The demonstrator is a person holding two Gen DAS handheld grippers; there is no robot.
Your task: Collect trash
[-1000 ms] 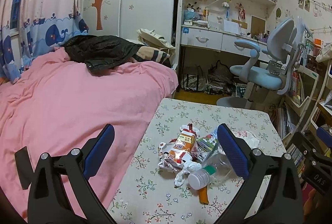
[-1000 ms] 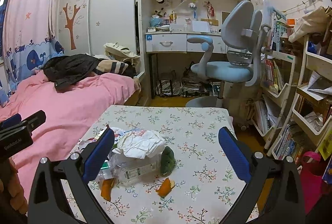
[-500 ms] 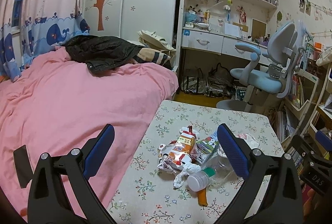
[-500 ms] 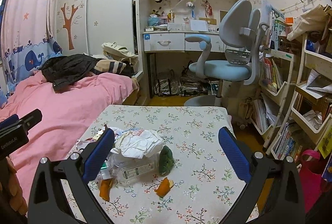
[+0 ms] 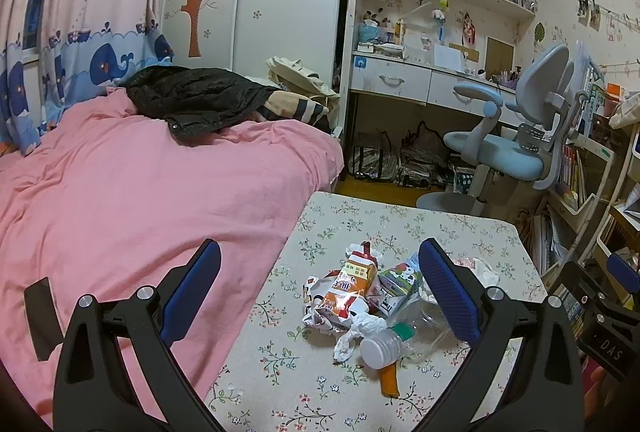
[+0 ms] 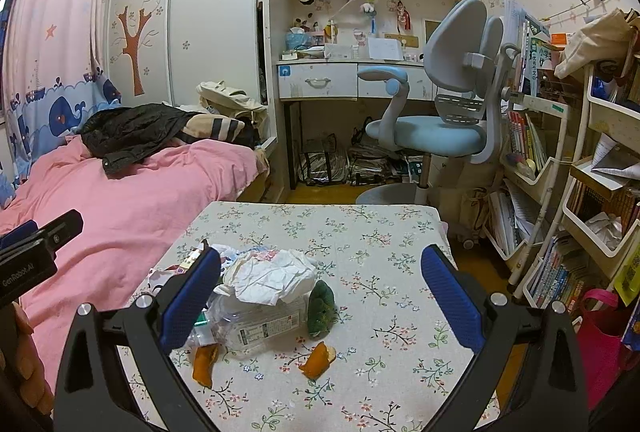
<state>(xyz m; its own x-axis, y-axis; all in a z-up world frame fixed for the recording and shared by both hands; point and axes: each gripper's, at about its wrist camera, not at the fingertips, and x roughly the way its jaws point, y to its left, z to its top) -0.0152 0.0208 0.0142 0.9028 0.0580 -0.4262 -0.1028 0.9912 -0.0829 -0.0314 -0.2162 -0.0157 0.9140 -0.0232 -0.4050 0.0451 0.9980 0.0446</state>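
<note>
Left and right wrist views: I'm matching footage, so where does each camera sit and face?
Left wrist: on the left gripper, facing the table's left side, bed and trash; own open jaws show, right gripper at the edge.
Right wrist: on the right gripper, facing table, chair; own open jaws show.
Shared: bottle, desk.

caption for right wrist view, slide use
Open right claw above crumpled paper, plastic bottle and orange peels on floral table.
</note>
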